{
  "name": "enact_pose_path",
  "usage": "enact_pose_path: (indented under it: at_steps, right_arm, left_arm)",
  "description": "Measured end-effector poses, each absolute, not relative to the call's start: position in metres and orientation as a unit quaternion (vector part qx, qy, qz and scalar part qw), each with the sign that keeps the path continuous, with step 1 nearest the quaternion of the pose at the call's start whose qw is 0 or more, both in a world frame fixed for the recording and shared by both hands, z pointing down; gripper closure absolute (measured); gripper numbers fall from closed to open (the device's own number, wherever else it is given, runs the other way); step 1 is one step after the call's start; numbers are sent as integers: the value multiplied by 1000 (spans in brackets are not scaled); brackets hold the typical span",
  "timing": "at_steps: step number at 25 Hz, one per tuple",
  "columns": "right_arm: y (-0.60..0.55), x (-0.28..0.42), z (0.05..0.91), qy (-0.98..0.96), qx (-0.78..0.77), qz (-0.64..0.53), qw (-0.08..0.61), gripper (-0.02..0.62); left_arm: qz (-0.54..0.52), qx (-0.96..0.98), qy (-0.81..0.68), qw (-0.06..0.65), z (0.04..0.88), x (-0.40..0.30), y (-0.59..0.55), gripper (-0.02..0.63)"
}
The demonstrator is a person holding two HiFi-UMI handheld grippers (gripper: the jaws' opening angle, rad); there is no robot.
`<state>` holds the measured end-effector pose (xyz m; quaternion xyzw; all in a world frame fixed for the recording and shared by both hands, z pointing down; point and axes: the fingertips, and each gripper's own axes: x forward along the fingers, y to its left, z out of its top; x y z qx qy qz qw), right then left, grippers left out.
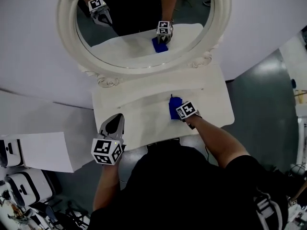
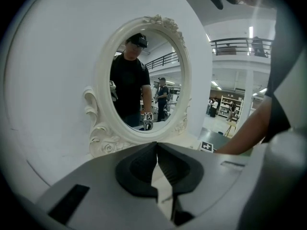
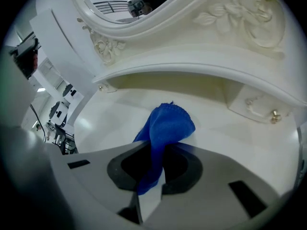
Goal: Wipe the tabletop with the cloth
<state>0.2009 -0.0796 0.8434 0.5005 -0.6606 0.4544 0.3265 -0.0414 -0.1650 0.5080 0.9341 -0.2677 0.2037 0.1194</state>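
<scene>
A blue cloth lies bunched on the white dressing tabletop, right of middle. My right gripper is shut on the blue cloth, which hangs out ahead of the jaws onto the tabletop. My left gripper hovers at the table's front left corner, jaws shut with nothing between them. It faces the oval mirror.
A white oval mirror in an ornate frame stands at the table's back and reflects both grippers and the cloth. Below it a raised shelf overhangs a small drawer knob. White boxes and gear sit at the left on the floor.
</scene>
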Motion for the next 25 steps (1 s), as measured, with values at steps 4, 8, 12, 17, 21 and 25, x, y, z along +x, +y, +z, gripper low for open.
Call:
enact_pose_path:
  at_steps: [4, 8, 12, 17, 21, 25]
  right_arm:
    - [-57, 251, 845, -642, 524, 451, 332, 560]
    - [-35, 297, 846, -622, 544, 449, 340, 558]
    - [-18, 340, 847, -603, 564, 448, 341, 557]
    - [8, 389, 847, -571, 592, 457, 339, 555]
    - [22, 425, 847, -543, 617, 466, 328, 555]
    - [36, 452, 848, -524, 629, 466, 334, 555]
  left_arm:
    - [207, 940, -245, 113, 509, -5, -160, 594]
    - [208, 945, -228, 109, 509, 24, -157, 594]
    - [214, 947, -214, 108, 515, 48, -154, 594]
    - [219, 949, -200, 108, 518, 71, -149, 594]
    - [221, 951, -191, 104, 519, 86, -148, 594]
    - [227, 950, -187, 104, 522, 93, -146, 594]
